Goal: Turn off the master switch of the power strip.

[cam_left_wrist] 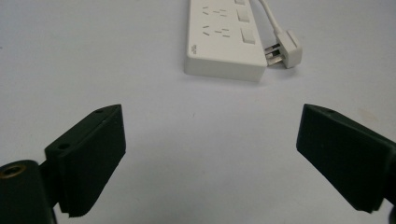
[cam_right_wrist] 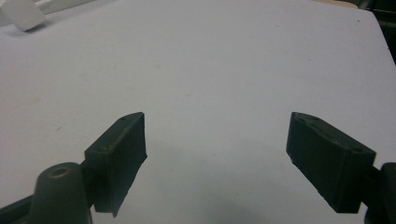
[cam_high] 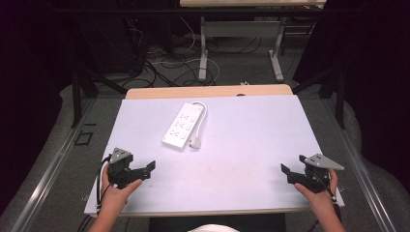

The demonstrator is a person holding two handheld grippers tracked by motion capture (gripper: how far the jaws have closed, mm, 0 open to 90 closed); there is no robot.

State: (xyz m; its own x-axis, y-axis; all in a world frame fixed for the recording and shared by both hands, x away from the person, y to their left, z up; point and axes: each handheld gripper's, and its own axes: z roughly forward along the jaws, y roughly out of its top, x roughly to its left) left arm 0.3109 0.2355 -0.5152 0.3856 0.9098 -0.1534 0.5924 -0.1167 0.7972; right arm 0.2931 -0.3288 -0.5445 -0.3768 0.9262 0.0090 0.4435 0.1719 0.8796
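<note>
Two hands at the near edge of the tabletop (cam_high: 251, 145) each hold a hand-held gripper: the left hand-held gripper (cam_high: 151, 167) sits by the near left corner, the right hand-held gripper (cam_high: 285, 170) by the near right corner, both pointing inward across the pale surface and well apart from each other. Seen in the left gripper view, the left hand-held gripper (cam_left_wrist: 210, 154) has its black jaws spread wide with bare tabletop between them and nothing in its grasp; the right gripper view shows the right hand-held gripper (cam_right_wrist: 215, 158) likewise gaping and empty. A white power strip (cam_high: 182, 125) lies flat and at an angle toward the far edge of the tabletop, left of centre (its sockets face up), nearer the left hand-held gripper than the right. Its white cord (cam_high: 202, 112) loops round the far end and runs back along its right side, ending in a plug (cam_high: 196, 142) that rests on the surface just beside the strip's near end, prongs toward the strip
</note>
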